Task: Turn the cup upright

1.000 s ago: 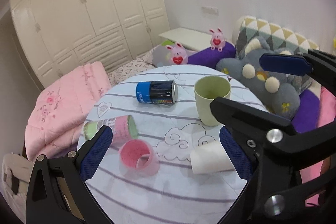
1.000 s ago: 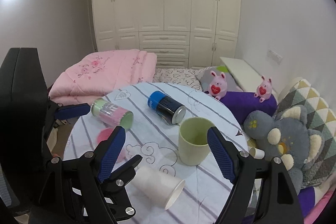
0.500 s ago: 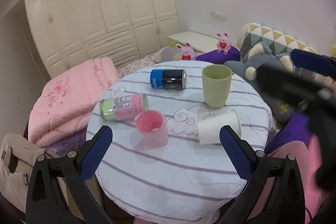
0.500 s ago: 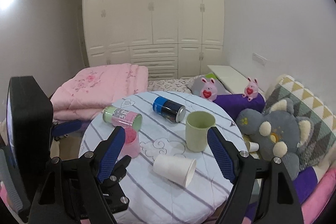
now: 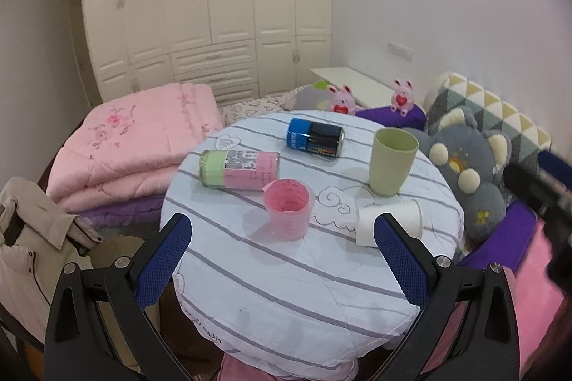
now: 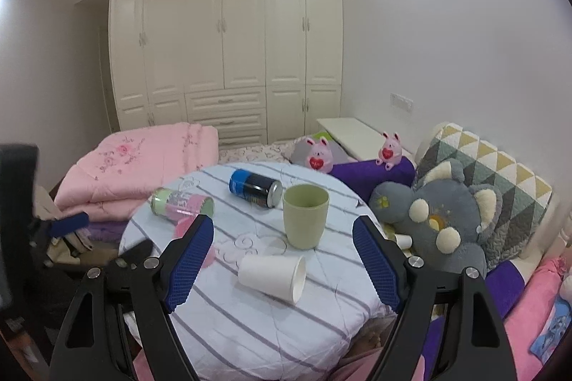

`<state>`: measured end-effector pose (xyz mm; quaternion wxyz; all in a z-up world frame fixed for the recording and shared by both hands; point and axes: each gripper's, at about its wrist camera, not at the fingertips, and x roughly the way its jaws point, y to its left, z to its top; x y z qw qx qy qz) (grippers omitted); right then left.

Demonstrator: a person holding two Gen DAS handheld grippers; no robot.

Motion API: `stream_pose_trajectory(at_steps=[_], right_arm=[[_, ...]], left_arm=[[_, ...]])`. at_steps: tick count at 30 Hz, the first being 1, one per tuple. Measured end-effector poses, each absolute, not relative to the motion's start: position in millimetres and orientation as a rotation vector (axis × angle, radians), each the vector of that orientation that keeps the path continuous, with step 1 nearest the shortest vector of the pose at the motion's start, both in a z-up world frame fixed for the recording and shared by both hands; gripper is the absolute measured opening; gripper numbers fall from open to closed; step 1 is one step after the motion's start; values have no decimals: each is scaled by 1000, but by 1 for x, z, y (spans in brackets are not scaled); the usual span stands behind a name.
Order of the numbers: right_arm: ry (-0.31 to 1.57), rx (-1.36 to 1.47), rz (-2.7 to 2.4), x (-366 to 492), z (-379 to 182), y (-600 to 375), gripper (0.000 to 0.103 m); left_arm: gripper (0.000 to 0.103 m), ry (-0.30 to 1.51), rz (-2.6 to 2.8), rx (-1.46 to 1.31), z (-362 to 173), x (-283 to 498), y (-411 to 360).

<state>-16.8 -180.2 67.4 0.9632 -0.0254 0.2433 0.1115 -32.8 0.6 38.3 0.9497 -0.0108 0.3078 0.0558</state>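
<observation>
The white paper cup [image 6: 271, 277] lies on its side on the striped table [image 6: 250, 327], its mouth towards four o'clock in the right wrist view, just in front of the upright green cup [image 6: 305, 216] and at three o'clock from the upright pink cup [image 5: 287, 213], which looks already righted. The right gripper [image 6: 282, 265] and left gripper [image 5: 282, 259] both hang back from the table with jaws wide and empty, so the step in hand seems to be the approach. Next, one gripper should close gently across the paper cup's thin wall and tip it onto its base, clear of the two cans [image 5: 314, 138] at twelve o'clock
</observation>
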Motion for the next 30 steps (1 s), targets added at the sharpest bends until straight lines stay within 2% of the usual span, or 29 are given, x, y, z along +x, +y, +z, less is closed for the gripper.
stream_pose_trajectory(at_steps=[17,30], right_arm=[[494,-71,235,-23,57,-171,81],[444,-51,251,-22,57,-178,82]], left_arm=[[103,560,52,-72,48,-41,3],[103,498,37,23,52,-42,-11]])
